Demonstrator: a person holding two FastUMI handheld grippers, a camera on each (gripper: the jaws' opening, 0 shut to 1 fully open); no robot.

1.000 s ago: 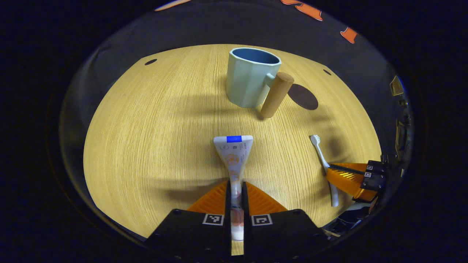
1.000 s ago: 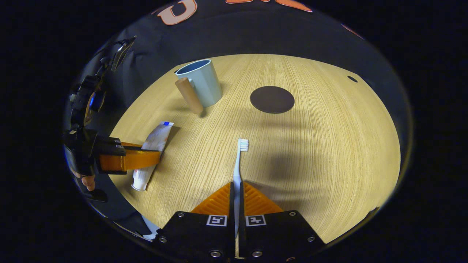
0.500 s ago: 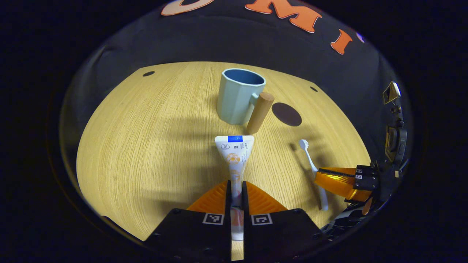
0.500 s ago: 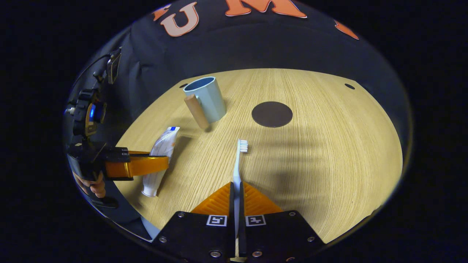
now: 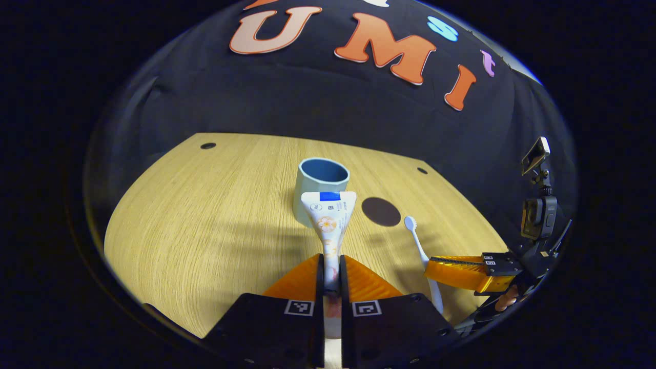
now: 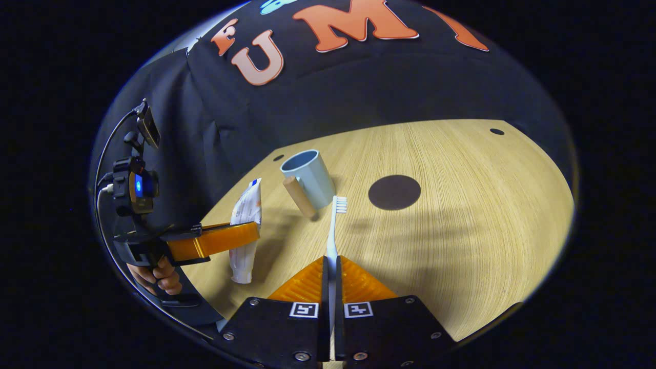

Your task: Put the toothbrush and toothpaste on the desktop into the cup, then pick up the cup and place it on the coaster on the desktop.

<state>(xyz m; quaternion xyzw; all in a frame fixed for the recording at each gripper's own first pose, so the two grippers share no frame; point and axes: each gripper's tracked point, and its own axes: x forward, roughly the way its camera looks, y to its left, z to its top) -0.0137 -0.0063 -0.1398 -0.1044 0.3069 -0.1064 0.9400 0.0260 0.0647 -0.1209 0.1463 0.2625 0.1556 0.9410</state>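
Both grippers have risen off the wooden desktop. Left gripper clamps the flat toothpaste; right gripper clamps the slim toothbrush. Faceted cup at 12 o'clock, round coaster at 1 o'clock.

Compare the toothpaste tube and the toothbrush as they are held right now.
The toothpaste tube is broad, flat and printed, flaring to a wide crimped end; the toothbrush is thin and plain white with a small bristled head. The left gripper clamps the tube around its narrower part near the cap, while the right gripper clamps the toothbrush along its handle. Both are pinched between shut fingers, pointing toward the cup.
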